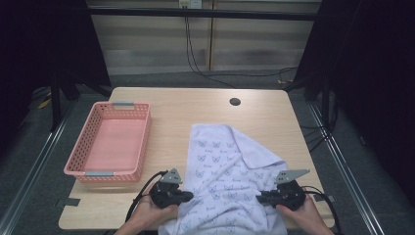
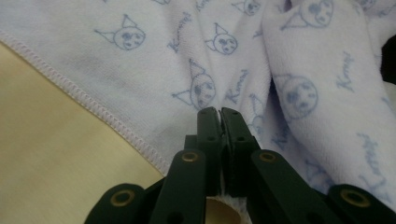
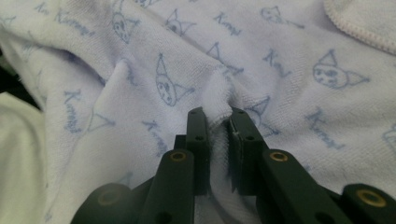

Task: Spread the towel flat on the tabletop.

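A pale lilac towel point(image 1: 230, 171) printed with small blue cartoon faces lies rumpled on the near right part of the wooden table point(image 1: 195, 105), its far right corner folded over. My left gripper point(image 1: 188, 196) sits at the towel's near left edge. In the left gripper view its jaws point(image 2: 220, 114) are pressed together over the towel point(image 2: 140, 70) near its stitched hem, with a bit of fabric showing between them. My right gripper point(image 1: 259, 198) is at the towel's near right side. Its jaws point(image 3: 217, 116) pinch a raised fold of the towel point(image 3: 280, 60).
A pink plastic basket point(image 1: 145, 142) with grey handles stands empty on the left of the table. A round cable hole point(image 1: 235, 102) lies near the far edge. Bare wood stretches between basket and towel. Cables trail from both grippers toward the near edge.
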Tool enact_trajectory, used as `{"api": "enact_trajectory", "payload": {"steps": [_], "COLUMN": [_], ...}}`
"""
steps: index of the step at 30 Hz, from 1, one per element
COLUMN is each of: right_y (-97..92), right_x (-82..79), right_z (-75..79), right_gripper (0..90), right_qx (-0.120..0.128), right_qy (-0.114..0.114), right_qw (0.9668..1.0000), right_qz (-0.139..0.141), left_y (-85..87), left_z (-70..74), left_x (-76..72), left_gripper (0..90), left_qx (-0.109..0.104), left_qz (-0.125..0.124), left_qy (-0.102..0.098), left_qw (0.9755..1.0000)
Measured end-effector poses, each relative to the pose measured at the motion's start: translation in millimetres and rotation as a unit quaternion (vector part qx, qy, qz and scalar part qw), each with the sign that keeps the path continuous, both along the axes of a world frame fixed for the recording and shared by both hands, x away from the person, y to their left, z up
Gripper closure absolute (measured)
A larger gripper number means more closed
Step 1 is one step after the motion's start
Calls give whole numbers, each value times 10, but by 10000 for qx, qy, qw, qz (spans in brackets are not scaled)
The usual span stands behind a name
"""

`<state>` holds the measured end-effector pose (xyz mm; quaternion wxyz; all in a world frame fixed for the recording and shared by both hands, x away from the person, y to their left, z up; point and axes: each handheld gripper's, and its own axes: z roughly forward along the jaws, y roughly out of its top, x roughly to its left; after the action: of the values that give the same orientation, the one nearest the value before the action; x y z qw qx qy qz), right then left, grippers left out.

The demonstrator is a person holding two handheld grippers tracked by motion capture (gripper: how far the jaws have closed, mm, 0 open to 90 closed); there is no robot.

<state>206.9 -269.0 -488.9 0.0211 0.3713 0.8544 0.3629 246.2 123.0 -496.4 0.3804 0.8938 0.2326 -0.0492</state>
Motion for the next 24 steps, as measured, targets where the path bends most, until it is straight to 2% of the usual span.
{"api": "enact_trajectory", "payload": {"steps": [1, 2, 4, 5, 6, 7, 8, 9, 11, 12, 13, 14, 15, 16, 17, 19, 21, 22, 24], "right_y": [35, 35, 108, 137, 145, 125, 97, 97, 48, 27, 27, 37, 61, 130, 130, 264, 300, 334, 390], "right_x": [-125, -125, -234, -275, -305, -292, -262, -262, -172, -15, -15, 66, 156, 333, 333, 514, 561, 599, 645], "right_z": [29, 29, 69, 87, 106, 126, 150, 150, 200, 213, 213, 205, 181, 107, 107, 16, -4, -26, -80], "right_gripper": [807, 807, 798, 774, 675, 605, 579, 579, 573, 563, 563, 562, 559, 539, 539, 530, 520, 521, 518], "right_qx": [-94, -94, -220, -207, 47, 223, 374, 374, 477, 451, 451, 374, 293, 265, 265, 107, 143, 123, -64], "right_qy": [62, 62, 162, 180, 69, 9, -86, -86, -407, -592, -592, -682, -717, -693, -693, -669, -634, -642, -685], "right_qw": [9998, 9998, 9989, 9986, 9986, 9989, 9989, 9989, 9980, 9971, 9971, 9967, 9968, 9970, 9970, 9977, 9979, 9979, 9976], "right_qz": [165, 165, 394, 458, 528, 407, 286, 286, 28, -164, -164, -218, -187, -200, -200, -64, -49, -7, 6], "left_y": [71, 71, 141, 171, 191, 182, 182, 160, 93, 49, 7, -34, -74, -107, -138, -195, -221, -234, -241], "left_z": [1, 1, 2, 13, 32, 39, 39, 47, 49, 50, 47, 47, 47, 45, 39, 23, -1, -12, -43], "left_x": [-104, -104, -186, -205, -195, -166, -166, -124, -22, 34, 98, 168, 234, 303, 371, 481, 575, 606, 639], "left_gripper": [867, 867, 866, 854, 804, 792, 775, 775, 754, 722, 722, 714, 705, 701, 701, 686, 678, 675, 668], "left_qx": [-59, -59, -118, -67, -81, -109, -109, -123, -146, -119, -149, -141, -143, -191, -224, -212, -260, -214, -225], "left_qz": [-112, -112, -229, -209, -153, -109, -109, -63, 20, 105, 206, 240, 306, 400, 459, 565, 663, 698, 734], "left_qy": [258, 258, 409, 377, 294, 257, 257, 208, 86, 15, -15, -45, -149, -157, -113, -199, -175, -194, -164], "left_qw": [9996, 9996, 9988, 9990, 9994, 9995, 9995, 9997, 9999, 9999, 9997, 9996, 9993, 9989, 9986, 9980, 9973, 9971, 9969]}}
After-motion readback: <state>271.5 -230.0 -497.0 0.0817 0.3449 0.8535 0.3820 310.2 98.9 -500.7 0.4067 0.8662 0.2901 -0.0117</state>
